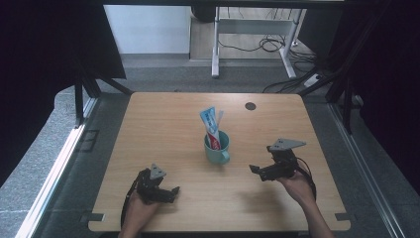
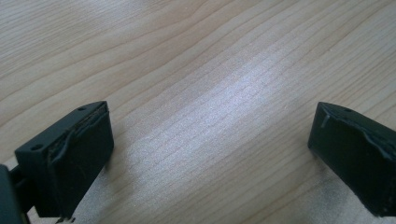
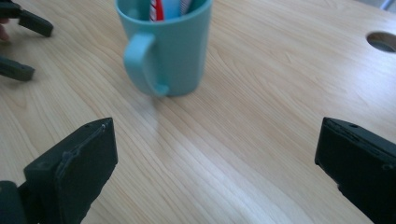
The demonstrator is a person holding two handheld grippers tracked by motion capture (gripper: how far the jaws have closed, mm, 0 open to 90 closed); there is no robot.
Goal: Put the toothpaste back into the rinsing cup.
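Note:
A teal mug (image 1: 217,148) stands upright at the middle of the wooden table (image 1: 163,119), its handle turned to the near side. A toothpaste tube (image 1: 210,125) and a toothbrush stick up out of it. My left gripper (image 1: 171,194) rests low near the front left edge, open, with bare wood between its jaws (image 2: 212,154). My right gripper (image 1: 257,172) hovers right of the mug, open and empty. In the right gripper view (image 3: 217,154) the mug (image 3: 170,46) sits just ahead, handle facing the camera, and the left gripper's fingers (image 3: 21,46) show at the far left.
A round cable hole (image 1: 250,106) lies in the table's far right part, also seen as a hole (image 3: 383,41) in the right gripper view. Beyond the table, a white desk frame (image 1: 216,44) and floor cables (image 1: 292,74). Dark curtains flank both sides.

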